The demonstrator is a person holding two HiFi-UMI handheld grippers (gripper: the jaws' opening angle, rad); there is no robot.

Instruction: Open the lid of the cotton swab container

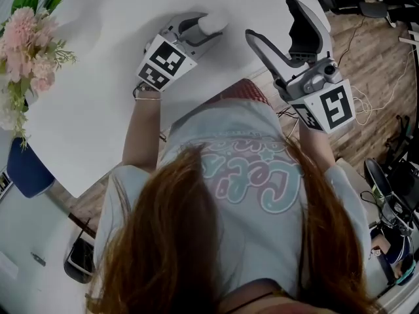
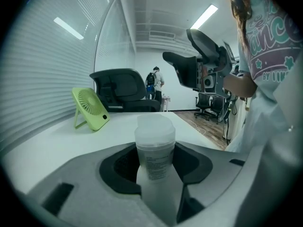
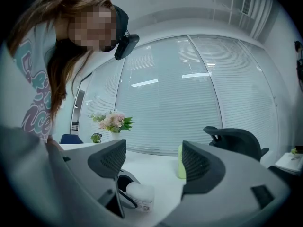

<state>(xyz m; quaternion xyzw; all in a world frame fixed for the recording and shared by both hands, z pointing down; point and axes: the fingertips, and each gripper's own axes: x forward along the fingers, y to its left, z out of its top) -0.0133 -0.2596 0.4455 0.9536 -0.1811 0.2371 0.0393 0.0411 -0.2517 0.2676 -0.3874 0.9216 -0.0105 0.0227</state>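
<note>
Container: your cotton swab container [image 2: 155, 150] is a slim, frosted, translucent plastic cylinder with a band of fine print round its body. It stands upright on the desk [image 1: 98, 97].
Lid: the lid [image 2: 155, 126] is a smooth, milky, round-edged cap, a little wider than the body. It sits on top, closed.
Desk: the surface is plain white and matte, with a rounded edge on your side.
Left fingers: your left gripper [image 2: 155, 167] has its dark, ribbed pads against both sides of the container, just under the lid. The fingers are part-way open and closed on the container's body.
Left arm: your bare forearm reaches out over the desk and holds the gripper low and about level.
Right fingers: your right gripper [image 3: 154, 162] has its fingers spread wide, with nothing between the textured pads.
Right arm: you hold the right gripper raised off the desk to the right of the container and well apart from it. Its grey fingers point away from you.
Fan: a lime-green plastic fan [image 2: 90, 109] with a round slatted grille leans on its stand farther along the desk.
Flowers: a bunch of pink flowers [image 1: 26, 44] with green leaves stands at the desk's left end.
</note>
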